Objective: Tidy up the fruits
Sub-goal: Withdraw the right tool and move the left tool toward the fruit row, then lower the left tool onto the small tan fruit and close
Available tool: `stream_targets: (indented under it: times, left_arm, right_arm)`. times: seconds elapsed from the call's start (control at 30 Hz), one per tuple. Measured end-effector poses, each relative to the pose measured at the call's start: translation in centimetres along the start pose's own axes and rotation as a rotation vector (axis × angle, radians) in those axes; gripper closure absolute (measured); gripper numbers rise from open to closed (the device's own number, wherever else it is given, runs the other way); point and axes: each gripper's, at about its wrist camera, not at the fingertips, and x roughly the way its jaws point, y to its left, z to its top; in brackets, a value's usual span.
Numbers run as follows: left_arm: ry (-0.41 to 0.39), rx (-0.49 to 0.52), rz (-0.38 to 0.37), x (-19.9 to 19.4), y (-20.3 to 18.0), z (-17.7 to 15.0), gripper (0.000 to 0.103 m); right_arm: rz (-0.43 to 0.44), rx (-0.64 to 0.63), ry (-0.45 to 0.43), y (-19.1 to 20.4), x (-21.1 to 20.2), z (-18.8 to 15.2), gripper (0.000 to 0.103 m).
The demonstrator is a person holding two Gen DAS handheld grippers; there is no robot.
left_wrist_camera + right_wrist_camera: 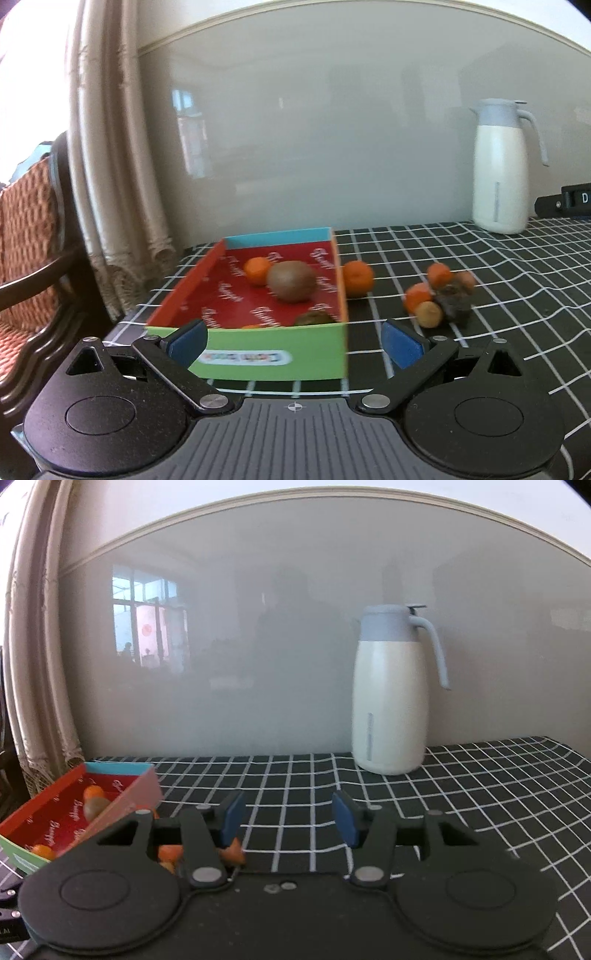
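In the left wrist view, the left gripper (pixel 293 341) stands wide open and empty at lower centre, its pads either side of the box's (pixel 273 356) green front wall without touching it. A kiwi (pixel 291 281) and an orange (pixel 257 270) lie in the box at centre; another orange (pixel 357 277) sits just right of it, and a fruit pile (pixel 439 299) lies further right on the checked cloth (pixel 517 295). The right gripper (pixel 289 818) is partly open, holding nothing, over the cloth at lower centre, with a jug (pixel 389 705) at upper right.

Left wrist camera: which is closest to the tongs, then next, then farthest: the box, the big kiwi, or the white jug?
From the left tongs:
1. Box, green front wall right between the tips.
2. Big kiwi, inside the box, middle.
3. White jug, far right by the wall.
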Motion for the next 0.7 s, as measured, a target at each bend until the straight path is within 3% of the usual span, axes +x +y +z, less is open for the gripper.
stream_targets:
  times: [0.37, 0.43, 0.57, 0.67, 0.7]
  left_arm:
    - [0.007, 0.058, -0.112, 1.5, -5.5, 0.4, 0.004]
    - [0.041, 0.065, -0.118, 2.4, -6.4, 0.2, 0.004]
    - [0.019, 0.085, -0.109, 2.7, -7.5, 0.1, 0.004]
    - [0.022, 0.092, -0.134, 2.9, -8.1, 0.2, 0.022]
    - [0.023, 0.097, -0.138, 3.0, -8.3, 0.3, 0.022]
  right_arm:
    - [-0.044, 0.023, 0.009, -3.5, -0.5, -0.8, 0.050]
    - [-0.051, 0.027, 0.010, -4.0, -0.5, -0.9, 0.050]
    - [-0.059, 0.032, 0.015, -4.7, -0.3, -1.0, 0.049]
    - [-0.063, 0.037, 0.021, -5.1, 0.0, -1.2, 0.049]
    - [-0.063, 0.038, 0.024, -5.2, 0.2, -1.2, 0.049]
